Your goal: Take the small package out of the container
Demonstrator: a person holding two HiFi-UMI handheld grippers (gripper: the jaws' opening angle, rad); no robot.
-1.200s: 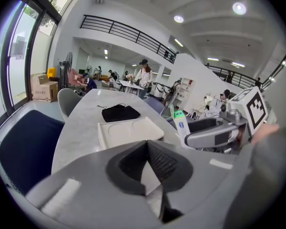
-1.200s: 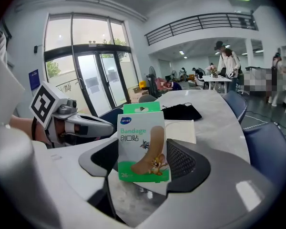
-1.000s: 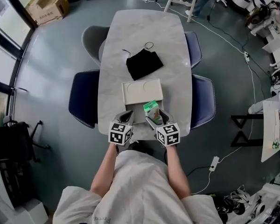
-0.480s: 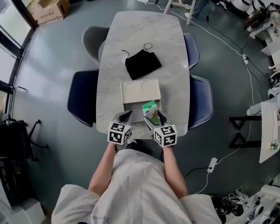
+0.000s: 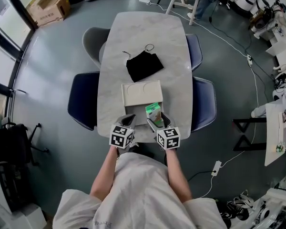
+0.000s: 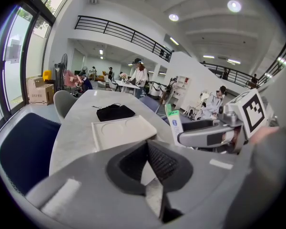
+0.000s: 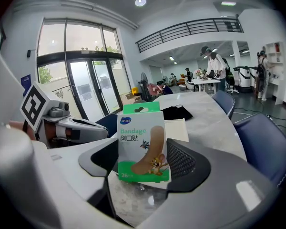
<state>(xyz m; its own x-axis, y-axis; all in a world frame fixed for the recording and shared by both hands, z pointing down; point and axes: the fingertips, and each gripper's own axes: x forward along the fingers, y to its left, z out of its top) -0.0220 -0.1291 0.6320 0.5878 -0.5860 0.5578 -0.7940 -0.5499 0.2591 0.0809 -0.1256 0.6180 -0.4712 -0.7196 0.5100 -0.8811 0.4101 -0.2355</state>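
A small green-and-white bandage box (image 5: 154,112) (image 7: 143,144) stands upright between the pads of my right gripper (image 5: 156,122) (image 7: 143,163), which is shut on it. It hangs just above the near edge of the shallow white tray (image 5: 143,94) (image 6: 121,130), whose two round hollows look bare. My left gripper (image 5: 127,122) (image 6: 147,147) sits beside it on the left at the table's near end, its pads meeting at the tips with nothing between them. In the left gripper view the box (image 6: 175,125) shows at the right.
A black drawstring pouch (image 5: 144,66) (image 6: 115,112) lies beyond the tray on the marble table (image 5: 148,32). Blue and grey chairs (image 5: 83,101) flank both long sides. People stand at a far table in the hall.
Only the head camera has shifted slightly; both grippers and the held box keep their places by the tray's near edge.
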